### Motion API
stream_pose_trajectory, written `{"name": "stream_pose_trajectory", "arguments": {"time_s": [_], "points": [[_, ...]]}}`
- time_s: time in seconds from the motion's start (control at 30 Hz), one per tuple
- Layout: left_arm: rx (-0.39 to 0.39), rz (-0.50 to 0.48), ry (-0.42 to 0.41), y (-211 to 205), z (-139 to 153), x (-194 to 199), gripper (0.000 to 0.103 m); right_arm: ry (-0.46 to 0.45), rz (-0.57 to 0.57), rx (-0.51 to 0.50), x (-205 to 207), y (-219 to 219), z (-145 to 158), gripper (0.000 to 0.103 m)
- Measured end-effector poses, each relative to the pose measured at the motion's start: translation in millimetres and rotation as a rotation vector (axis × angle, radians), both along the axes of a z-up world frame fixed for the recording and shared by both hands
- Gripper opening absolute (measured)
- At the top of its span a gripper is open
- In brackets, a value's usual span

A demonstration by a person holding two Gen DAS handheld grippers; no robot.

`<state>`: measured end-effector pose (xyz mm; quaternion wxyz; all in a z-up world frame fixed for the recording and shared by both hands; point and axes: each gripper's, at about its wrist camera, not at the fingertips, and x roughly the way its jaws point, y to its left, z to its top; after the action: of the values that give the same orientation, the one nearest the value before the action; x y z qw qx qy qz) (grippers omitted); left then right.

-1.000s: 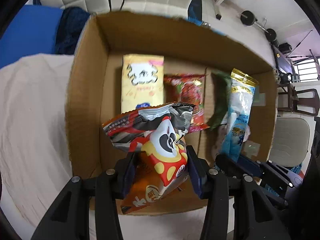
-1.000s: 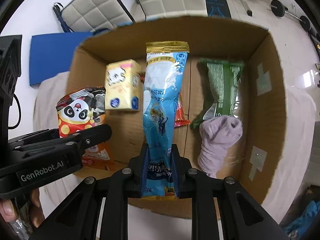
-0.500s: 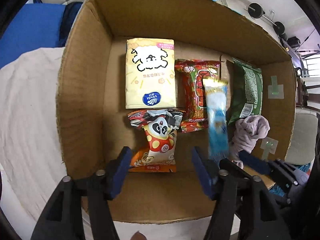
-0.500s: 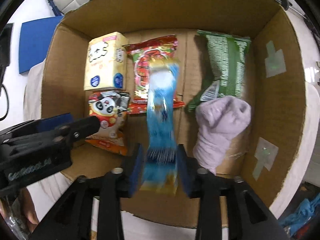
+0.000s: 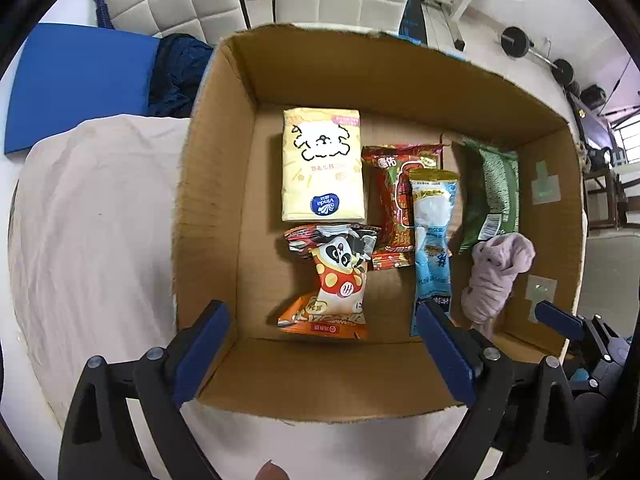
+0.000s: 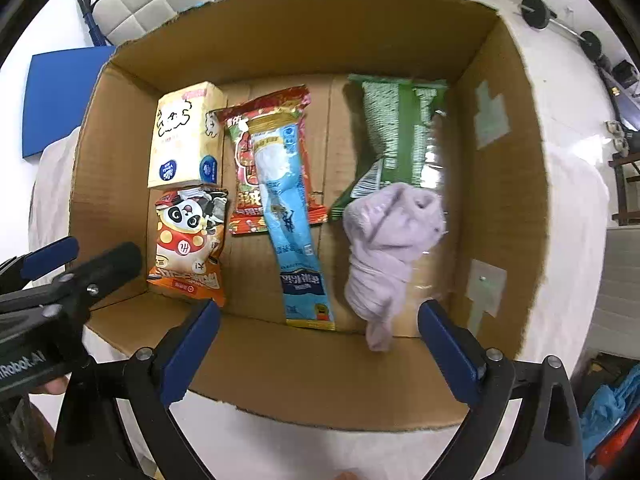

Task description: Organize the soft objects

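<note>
A cardboard box (image 5: 216, 200) (image 6: 504, 160) holds a yellow tissue pack (image 5: 322, 164) (image 6: 184, 136), a panda snack bag (image 5: 332, 280) (image 6: 188, 240), a red snack pack (image 5: 394, 192) (image 6: 276, 112), a long blue packet (image 5: 432, 240) (image 6: 292, 224) lying partly on the red pack, a green packet (image 5: 496, 188) (image 6: 404, 128) and a lilac sock (image 5: 496, 276) (image 6: 384, 248). My left gripper (image 5: 324, 328) is open and empty above the box's near wall. My right gripper (image 6: 320, 324) is open and empty there too.
The box sits on a beige cloth (image 5: 88, 220) (image 6: 572, 240). A blue mat (image 5: 76, 80) (image 6: 60, 92) and white padded chairs (image 5: 180, 0) lie behind. Gym weights (image 5: 520, 40) stand at the far right.
My left gripper let go of the panda bag and my right gripper let go of the blue packet; both now lie in the box. Both grippers opened wide and drew back.
</note>
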<state>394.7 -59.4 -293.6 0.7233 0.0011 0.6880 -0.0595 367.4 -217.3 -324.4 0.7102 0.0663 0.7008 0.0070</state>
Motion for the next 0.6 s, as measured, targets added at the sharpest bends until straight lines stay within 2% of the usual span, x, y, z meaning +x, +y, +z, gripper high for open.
{"name": "stream_pose_trajectory", "arguments": {"time_s": [0.33,0.6], "points": [[0.01,0.003,-0.12,3.2,51.7,-36.2,0.096,-0.07,-0.054,0.016,-32.5,-18.2,40.6,0.103],[0.032,-0.025,-0.297,-6.1,130.6,-102.7,0.096,-0.221,-0.049,-0.008,-97.0,-24.5,125.3,0.103]]}}
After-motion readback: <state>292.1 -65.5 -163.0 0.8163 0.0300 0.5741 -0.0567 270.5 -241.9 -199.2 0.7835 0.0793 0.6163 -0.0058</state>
